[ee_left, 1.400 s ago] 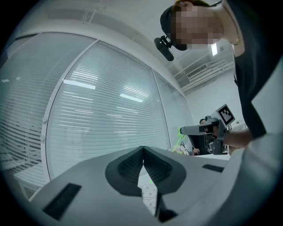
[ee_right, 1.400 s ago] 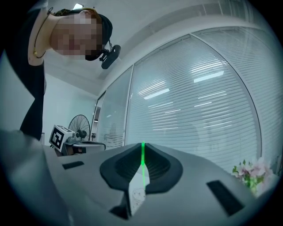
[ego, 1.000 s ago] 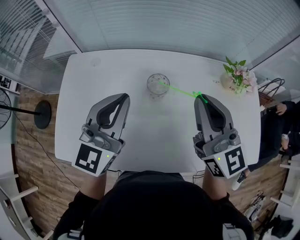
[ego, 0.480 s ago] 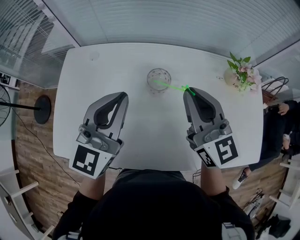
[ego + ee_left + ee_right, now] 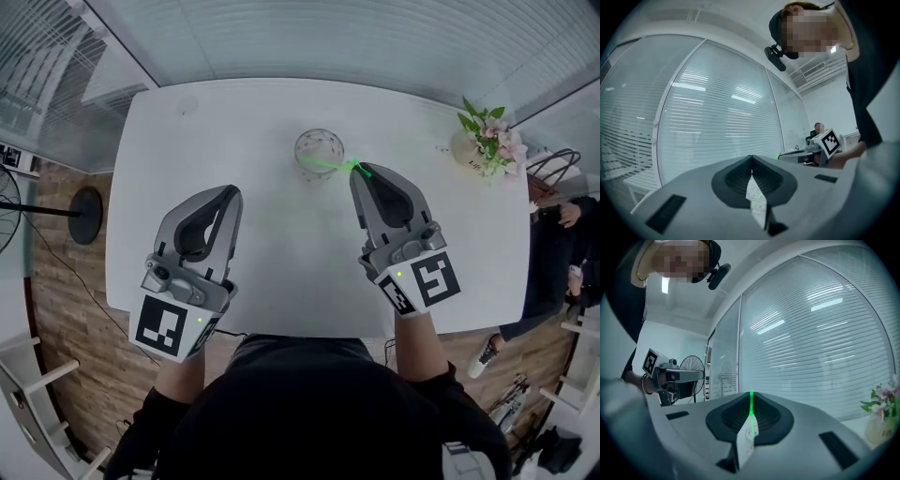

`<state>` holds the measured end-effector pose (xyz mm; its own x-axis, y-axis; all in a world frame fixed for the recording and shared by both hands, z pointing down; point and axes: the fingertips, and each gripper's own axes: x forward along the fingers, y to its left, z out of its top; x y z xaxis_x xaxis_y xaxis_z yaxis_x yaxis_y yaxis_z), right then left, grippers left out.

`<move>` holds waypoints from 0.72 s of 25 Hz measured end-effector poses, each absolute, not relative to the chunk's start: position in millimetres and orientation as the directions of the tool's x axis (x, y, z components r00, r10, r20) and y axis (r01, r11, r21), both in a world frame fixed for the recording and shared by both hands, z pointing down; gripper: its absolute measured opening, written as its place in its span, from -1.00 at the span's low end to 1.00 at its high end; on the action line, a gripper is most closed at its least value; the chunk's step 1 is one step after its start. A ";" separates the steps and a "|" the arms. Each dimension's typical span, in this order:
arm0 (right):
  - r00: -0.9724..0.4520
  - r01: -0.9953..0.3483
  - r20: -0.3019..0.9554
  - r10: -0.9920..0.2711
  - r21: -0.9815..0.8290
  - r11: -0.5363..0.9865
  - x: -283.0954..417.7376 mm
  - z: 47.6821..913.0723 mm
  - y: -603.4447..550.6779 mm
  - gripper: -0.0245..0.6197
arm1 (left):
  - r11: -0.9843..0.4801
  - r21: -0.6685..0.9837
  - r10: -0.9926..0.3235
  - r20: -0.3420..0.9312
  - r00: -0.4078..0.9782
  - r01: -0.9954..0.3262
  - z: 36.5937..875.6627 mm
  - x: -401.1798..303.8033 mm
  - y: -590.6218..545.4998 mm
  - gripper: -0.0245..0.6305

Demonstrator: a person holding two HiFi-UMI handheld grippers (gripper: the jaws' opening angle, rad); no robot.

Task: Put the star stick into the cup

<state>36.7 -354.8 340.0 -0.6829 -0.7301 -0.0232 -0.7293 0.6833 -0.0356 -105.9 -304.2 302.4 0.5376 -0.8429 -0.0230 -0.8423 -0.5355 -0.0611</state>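
Note:
A clear glass cup (image 5: 319, 150) stands upright on the white table (image 5: 234, 122), past the middle. My right gripper (image 5: 356, 172) is shut on a thin green star stick (image 5: 333, 166), just right of the cup. The stick points left from the jaws, and its far end overlaps the cup's near rim. In the right gripper view the stick (image 5: 751, 411) stands upright between the closed jaws, with the cup (image 5: 746, 441) showing below it. My left gripper (image 5: 232, 191) hangs over the table's near left, jaws together and empty. The star end is too small to make out.
A small vase of pink flowers (image 5: 485, 142) stands at the table's far right corner. A floor fan (image 5: 56, 223) stands left of the table. Another person (image 5: 562, 234) is at the right edge. Blinds and glass walls run behind the table.
My right gripper has carried the stick left and lower, closer to the cup, so less of the stick shows between jaws and cup. The left gripper has barely shifted.

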 end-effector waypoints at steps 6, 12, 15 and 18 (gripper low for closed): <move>-0.681 -0.731 -0.018 -0.732 -0.043 0.681 32.6 346.9 -359.6 -0.86 | -0.518 -0.062 -0.854 -0.013 0.519 -0.853 304.0 -115.6 -300.0 -0.88; -0.679 -0.731 -0.018 -0.734 -0.077 0.678 33.6 354.2 -364.5 -0.86 | -0.510 -0.064 -0.859 -0.009 0.512 -0.858 305.0 -119.7 -299.4 -0.88; -0.677 -0.731 -0.025 -0.735 -0.091 0.676 34.2 354.8 -366.0 -0.86 | -0.511 -0.064 -0.858 -0.010 0.513 -0.857 304.8 -119.7 -300.4 -0.88; -0.676 -0.732 -0.027 -0.736 -0.091 0.675 35.6 354.8 -367.1 -0.86 | -0.515 -0.062 -0.856 -0.011 0.516 -0.855 304.7 -117.5 -301.9 -0.88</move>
<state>35.6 -367.1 354.8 -0.6761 -0.7363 -0.0274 -0.7319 0.6754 -0.0909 -117.5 -301.9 304.7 0.5163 -0.8564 -0.0112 -0.8551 -0.5147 -0.0620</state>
